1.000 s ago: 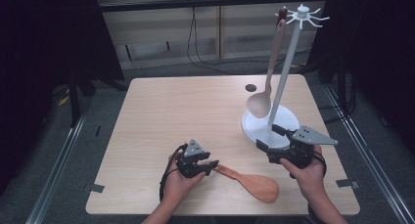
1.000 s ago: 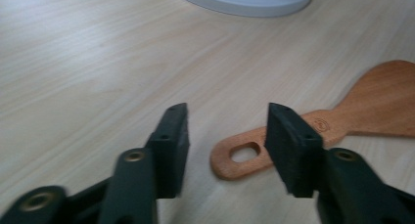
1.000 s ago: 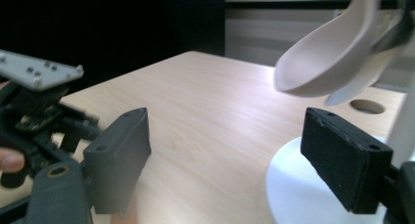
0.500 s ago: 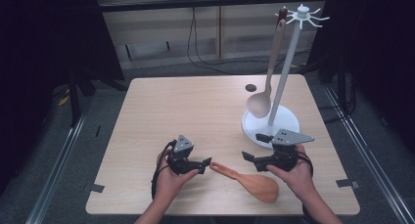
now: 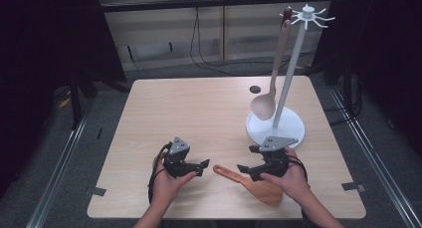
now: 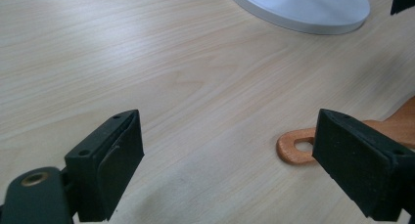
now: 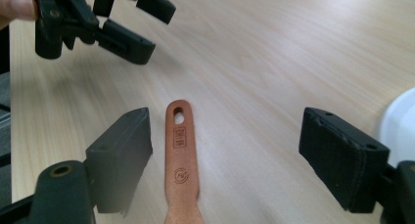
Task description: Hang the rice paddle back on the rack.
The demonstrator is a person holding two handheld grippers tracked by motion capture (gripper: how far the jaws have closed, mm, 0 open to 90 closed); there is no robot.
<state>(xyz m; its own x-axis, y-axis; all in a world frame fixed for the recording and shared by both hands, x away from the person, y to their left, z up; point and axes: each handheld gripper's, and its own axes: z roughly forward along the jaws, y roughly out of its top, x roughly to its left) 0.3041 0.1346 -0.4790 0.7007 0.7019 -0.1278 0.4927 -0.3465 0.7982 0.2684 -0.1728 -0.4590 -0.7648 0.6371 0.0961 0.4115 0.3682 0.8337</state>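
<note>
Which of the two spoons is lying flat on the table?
The orange-brown wooden spatula near the table's front edge, between the two grippers, lies flat. The pale spoon hangs upright from the white rack instead.

An orange-brown wooden spatula [image 5: 249, 180], white stand [image 5: 276, 128], beige spoon [image 5: 266, 103], pale woodgrain table [image 5: 199, 113].

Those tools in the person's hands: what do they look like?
Each tool is black. The left tool and the right tool both carry a grey three-cornered plate on top and end in two blocky black jaws with small screw holes. A black cable loops by the left one. Both forearms are bare.
</note>
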